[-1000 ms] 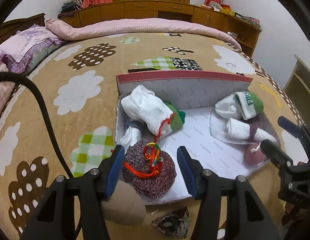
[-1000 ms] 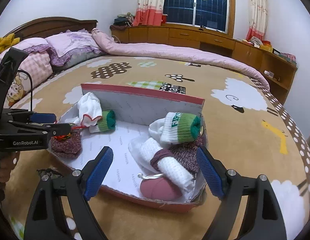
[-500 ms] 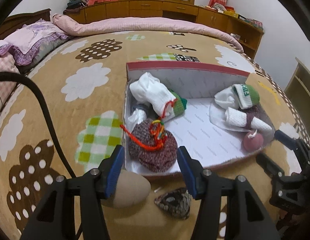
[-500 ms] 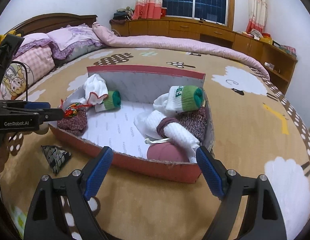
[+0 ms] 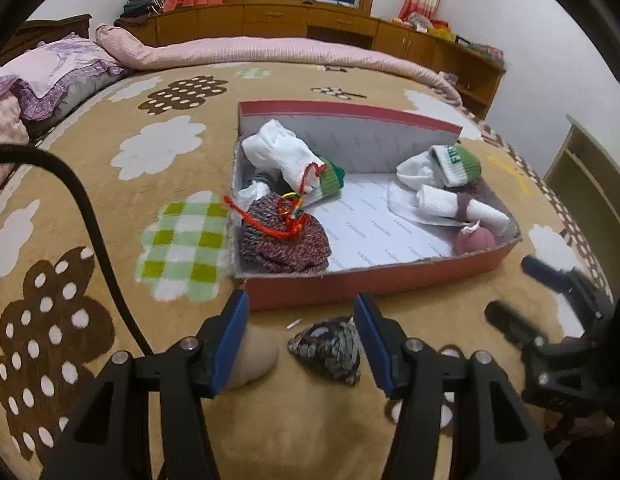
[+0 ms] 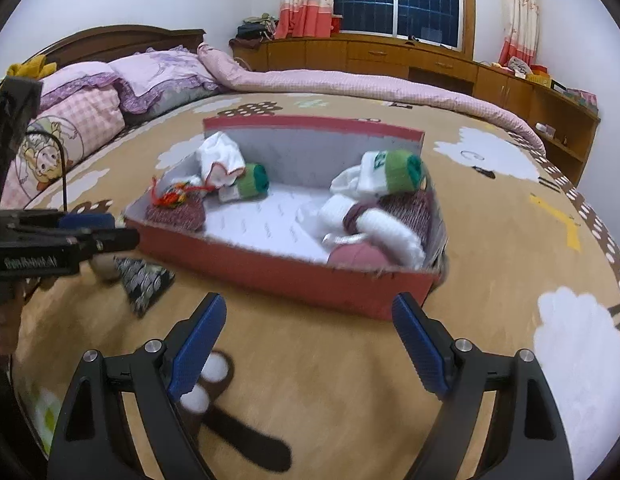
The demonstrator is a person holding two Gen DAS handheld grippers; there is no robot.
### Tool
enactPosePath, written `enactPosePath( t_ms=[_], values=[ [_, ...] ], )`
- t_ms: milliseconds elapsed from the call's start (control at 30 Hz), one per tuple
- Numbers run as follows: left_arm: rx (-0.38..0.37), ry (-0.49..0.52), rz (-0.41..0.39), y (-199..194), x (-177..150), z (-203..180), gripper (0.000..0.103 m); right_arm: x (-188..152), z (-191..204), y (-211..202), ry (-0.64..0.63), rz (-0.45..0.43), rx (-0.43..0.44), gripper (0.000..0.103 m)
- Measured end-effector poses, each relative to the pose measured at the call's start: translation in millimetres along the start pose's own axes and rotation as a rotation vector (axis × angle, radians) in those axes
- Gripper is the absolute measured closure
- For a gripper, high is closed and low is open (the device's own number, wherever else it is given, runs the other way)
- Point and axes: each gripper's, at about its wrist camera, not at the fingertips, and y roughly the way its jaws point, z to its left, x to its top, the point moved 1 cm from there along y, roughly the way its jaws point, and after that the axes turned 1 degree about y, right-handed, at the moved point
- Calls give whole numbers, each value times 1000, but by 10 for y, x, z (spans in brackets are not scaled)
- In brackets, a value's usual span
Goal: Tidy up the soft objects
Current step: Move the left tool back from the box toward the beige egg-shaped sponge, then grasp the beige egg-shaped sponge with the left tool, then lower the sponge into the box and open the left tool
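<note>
On the bed blanket (image 5: 110, 184) my red box (image 5: 349, 284) holds rolled socks, and just outside its near wall lie a beige pouch (image 5: 254, 356) and a small patterned pouch (image 5: 329, 348), light and squashy, best pinched mid-body; my left gripper (image 5: 298, 344) and right gripper (image 6: 306, 344) stand apart, empty.

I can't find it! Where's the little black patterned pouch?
In the left wrist view, the patterned pouch lies on the blanket, outside the red box, beside a beige lump.
</note>
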Motion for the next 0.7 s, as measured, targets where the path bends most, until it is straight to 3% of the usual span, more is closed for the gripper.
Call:
enactPosePath(
  t_ms=[133,267,300,333,367,467,533,633,700],
  values=[
    [22,-27,-16,-114,-161,144,45,-130,74,-22,-9,17,11,16],
    [60,-57,4,45,-328,362,46,-254,144,-13,-7,44,29,16],
    [77,-67,1,114,-351,429,49,-277,166,-6,-9,49,30,16],
    [88,-84,6,187,-369,491,63,-306,186,6,-14,53,33,16],
    [93,-99,13,226,-382,536,68,-328,204,25,-23,60,34,16],
    [-9,-188,-34,96,-348,717,77,-343,192,73,-13,83,44,16],
    [-77,-223,-133,-118,-242,759,77,-348,127,99,22,94,56,16],
    [-110,-154,-237,-331,14,639,77,-369,-4,189,92,133,81,16],
    [-128,-89,-243,-293,185,503,76,-380,-53,217,118,145,100,16]
  ],
)
